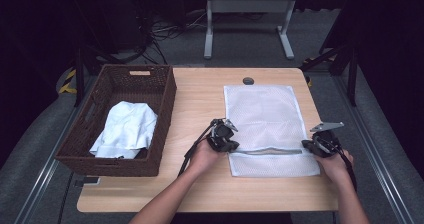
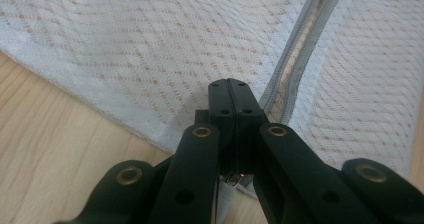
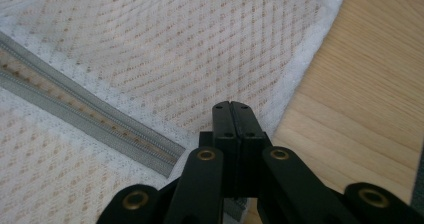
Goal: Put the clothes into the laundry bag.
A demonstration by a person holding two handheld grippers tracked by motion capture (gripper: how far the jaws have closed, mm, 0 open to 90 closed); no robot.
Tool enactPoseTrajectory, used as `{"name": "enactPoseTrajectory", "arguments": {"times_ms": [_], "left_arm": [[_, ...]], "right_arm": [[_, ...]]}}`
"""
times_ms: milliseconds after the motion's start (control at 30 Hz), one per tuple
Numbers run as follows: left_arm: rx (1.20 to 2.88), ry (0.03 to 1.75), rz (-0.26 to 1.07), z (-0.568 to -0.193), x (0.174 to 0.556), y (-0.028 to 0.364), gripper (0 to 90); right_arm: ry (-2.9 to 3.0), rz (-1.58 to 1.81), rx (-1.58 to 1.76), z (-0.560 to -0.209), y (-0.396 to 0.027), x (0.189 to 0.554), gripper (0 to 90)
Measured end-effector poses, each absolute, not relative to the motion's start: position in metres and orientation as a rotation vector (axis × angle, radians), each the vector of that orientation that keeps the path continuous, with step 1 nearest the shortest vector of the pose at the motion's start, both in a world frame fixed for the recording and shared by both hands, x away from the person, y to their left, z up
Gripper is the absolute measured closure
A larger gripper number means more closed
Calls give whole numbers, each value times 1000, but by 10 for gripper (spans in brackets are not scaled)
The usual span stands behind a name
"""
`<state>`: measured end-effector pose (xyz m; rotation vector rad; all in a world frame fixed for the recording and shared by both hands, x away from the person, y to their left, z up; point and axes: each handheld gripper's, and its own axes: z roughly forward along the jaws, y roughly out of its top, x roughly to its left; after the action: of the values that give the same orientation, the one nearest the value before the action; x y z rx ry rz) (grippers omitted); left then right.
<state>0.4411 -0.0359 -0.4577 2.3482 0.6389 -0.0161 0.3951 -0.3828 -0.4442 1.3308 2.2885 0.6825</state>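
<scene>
Black jaws of the left gripper (image 2: 230, 86) are seen pressed together, low in the middle of the left gripper view, with a small metal piece, probably the zipper pull, caught beneath them at the bag's edge. In the right gripper view the right gripper (image 3: 233, 105) is likewise closed, low centre, at the end of the grey zipper (image 3: 85, 121); whether mesh is pinched there cannot be told for certain.

In the high view the white mesh laundry bag (image 1: 263, 114) is laid flat in the right half of the frame on the wooden table (image 1: 200, 99), with the zipper line running across its lower part between the two grippers. At the left of that frame a dark wicker basket (image 1: 165, 91) is seen with a white garment (image 1: 127, 129) lying in it.

The bag is judged very light, limp and thin; it will likely sag and fold when lifted, and the open weave may snag. Hold is best taken at the stitched hem or the zipper tape, where the fabric is doubled and firmer.
</scene>
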Motion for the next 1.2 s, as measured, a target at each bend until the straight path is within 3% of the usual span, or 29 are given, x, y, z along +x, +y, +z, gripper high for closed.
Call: {"name": "enactPoseTrajectory", "arguments": {"times_ms": [567, 700, 833, 1000, 1200], "left_arm": [[2339, 588, -46, -459, 441, -71, 896], [2337, 587, -42, -457, 440, -67, 857], [2334, 587, -44, -451, 437, -56, 834], [2340, 582, -30, -445, 431, -39, 790], [2341, 614, -6, -438, 425, -10, 694]], "right_arm": [[2185, 660, 1424, -445, -417, 392, 900], [2184, 653, 1411, -445, -416, 392, 894], [2205, 683, 1387, -443, -411, 391, 852], [2234, 743, 1351, -439, -401, 389, 724], [2293, 789, 1281, -434, -381, 386, 632]]}}
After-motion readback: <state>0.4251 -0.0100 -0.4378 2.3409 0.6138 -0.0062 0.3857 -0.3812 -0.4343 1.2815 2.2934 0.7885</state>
